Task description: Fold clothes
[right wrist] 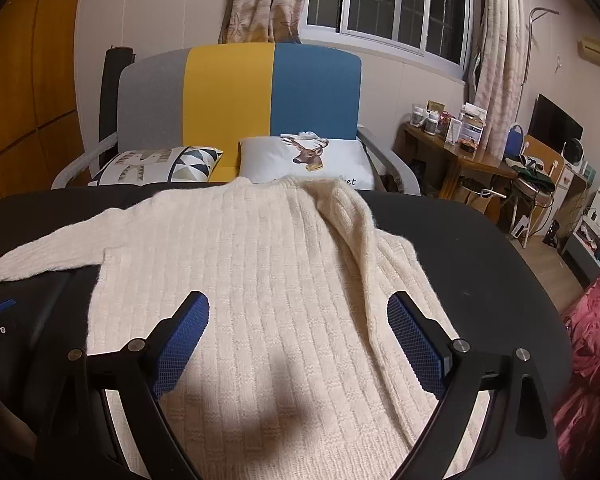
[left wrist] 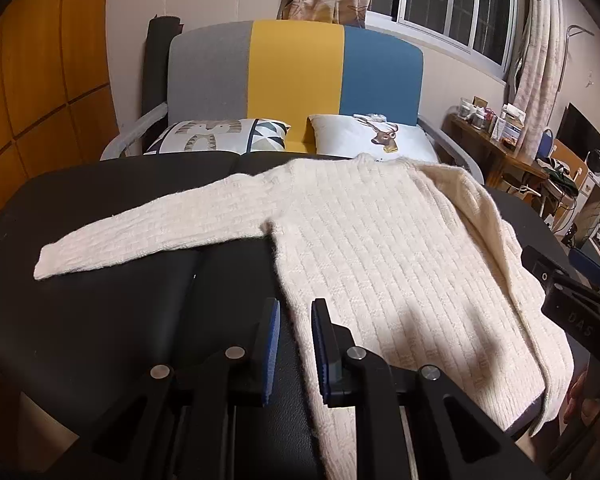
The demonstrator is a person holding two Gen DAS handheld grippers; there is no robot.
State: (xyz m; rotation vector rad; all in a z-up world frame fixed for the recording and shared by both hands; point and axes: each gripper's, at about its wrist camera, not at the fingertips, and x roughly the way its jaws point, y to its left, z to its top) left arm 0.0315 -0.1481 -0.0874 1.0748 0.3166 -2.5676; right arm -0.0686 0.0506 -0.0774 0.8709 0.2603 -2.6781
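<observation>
The right claw [right wrist: 298,316] hangs with its blue pads spread wide and nothing between them, low over the near half of the cream knit sweater [right wrist: 260,280]. The left claw [left wrist: 296,328] has its pads drawn close with only a slim gap, and I see no cloth pinched there; it sits right at the sweater's side edge near the hem, probably lined up to take that edge.

Ahead of both claws the black tabletop [right wrist: 460,248] carries the whole garment, which lies flat with its collar at the far edge. That leaves room to work each side.

The body of the sweater runs straight ahead of the right claw. Off to that claw's right, one sleeve [right wrist: 352,232] is laid back over the body, running down from the shoulder toward the hem, so that side looks folded in. Far to the left of the left claw, the other sleeve [left wrist: 148,236] stretches out flat on the tabletop, away from the body.

By my reckoning the fold is partway along, with one sleeve in and one out.
</observation>
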